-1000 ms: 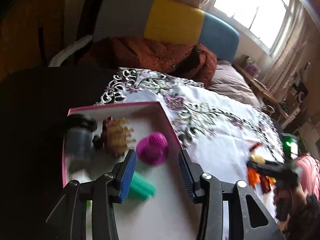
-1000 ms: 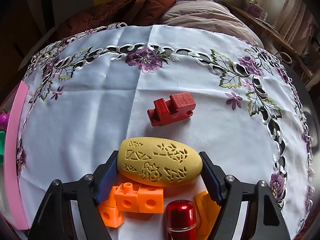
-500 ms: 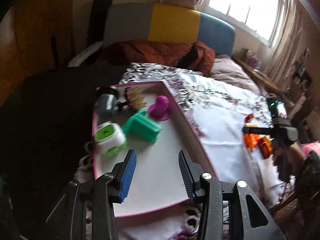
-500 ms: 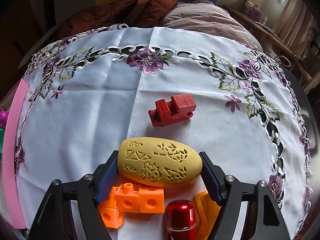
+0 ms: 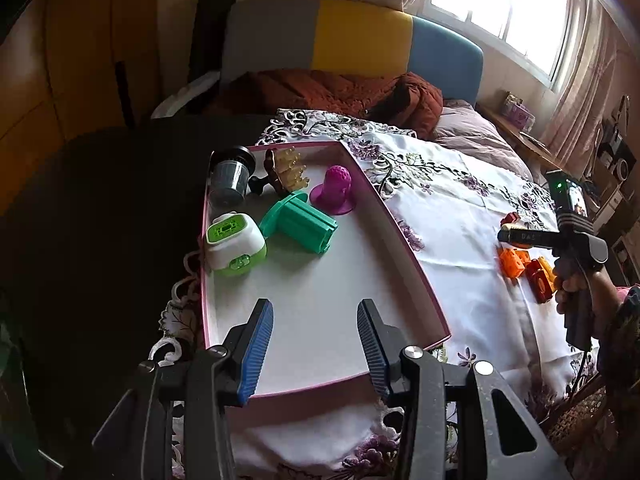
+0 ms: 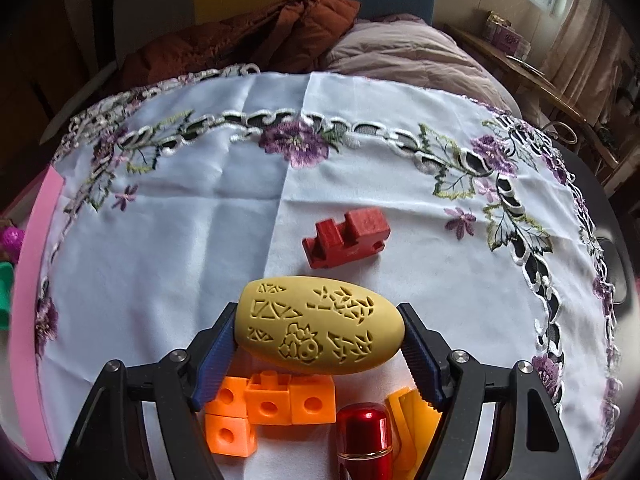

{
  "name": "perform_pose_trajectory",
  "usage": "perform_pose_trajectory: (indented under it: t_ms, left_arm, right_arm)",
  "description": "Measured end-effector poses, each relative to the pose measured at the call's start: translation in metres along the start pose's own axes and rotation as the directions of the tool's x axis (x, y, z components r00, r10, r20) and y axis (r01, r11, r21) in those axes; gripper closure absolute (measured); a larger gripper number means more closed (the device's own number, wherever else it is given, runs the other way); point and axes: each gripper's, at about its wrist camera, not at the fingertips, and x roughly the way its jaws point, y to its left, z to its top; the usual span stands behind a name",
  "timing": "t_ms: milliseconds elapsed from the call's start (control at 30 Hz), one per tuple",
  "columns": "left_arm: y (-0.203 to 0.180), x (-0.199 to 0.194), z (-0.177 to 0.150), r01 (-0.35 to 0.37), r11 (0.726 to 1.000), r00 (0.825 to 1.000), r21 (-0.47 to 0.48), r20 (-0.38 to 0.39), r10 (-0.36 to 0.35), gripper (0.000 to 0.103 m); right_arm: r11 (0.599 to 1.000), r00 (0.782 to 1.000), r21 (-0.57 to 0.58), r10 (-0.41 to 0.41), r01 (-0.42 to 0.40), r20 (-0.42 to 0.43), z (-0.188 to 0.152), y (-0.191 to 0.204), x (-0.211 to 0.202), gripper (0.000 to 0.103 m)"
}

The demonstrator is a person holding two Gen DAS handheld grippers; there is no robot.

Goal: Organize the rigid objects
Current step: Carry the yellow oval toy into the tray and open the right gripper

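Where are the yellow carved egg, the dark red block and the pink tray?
yellow carved egg (image 6: pixel 318 324), right wrist view, middle of its carved top.
dark red block (image 6: pixel 346 237), right wrist view, its upper face.
pink tray (image 5: pixel 316 320), left wrist view, bare white floor.

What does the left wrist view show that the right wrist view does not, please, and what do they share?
Only the left wrist view shows the open left gripper over the pink tray and its white-and-green gadget and dark grey cup. Only the right wrist view shows the carved pattern on the yellow egg-shaped block held by the right gripper, and the red metallic cylinder. Both show the embroidered tablecloth, orange cubes and dark red block.
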Motion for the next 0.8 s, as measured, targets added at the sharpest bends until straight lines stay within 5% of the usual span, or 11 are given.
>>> perform_pose_trajectory:
  t_ms: [133, 367, 800]
  left_arm:
    - [0.001, 0.001, -0.001, -0.005, 1.000, 1.000, -0.004, -0.006, 0.005, 0.059]
    - [0.005, 0.003, -0.002, -0.008, 1.000, 1.000, -0.018, -0.011, 0.007, 0.059]
    - [0.026, -0.002, -0.005, -0.026, 0.998, 1.000, -0.063, -0.009, 0.025, 0.059]
  right_arm:
    - [1.000, 0.999, -0.016, -0.001, 0.001, -0.051, -0.002, 0.004, 0.009, 0.027]
    - [1.000, 1.000, -0.003, 0.001, -0.001, -0.011, 0.000, 0.002, 0.002, 0.027]
    - [0.981, 0.979, -0.122, 0.166, -0.151, 0.123, -0.002, 0.041, -0.043, 0.026]
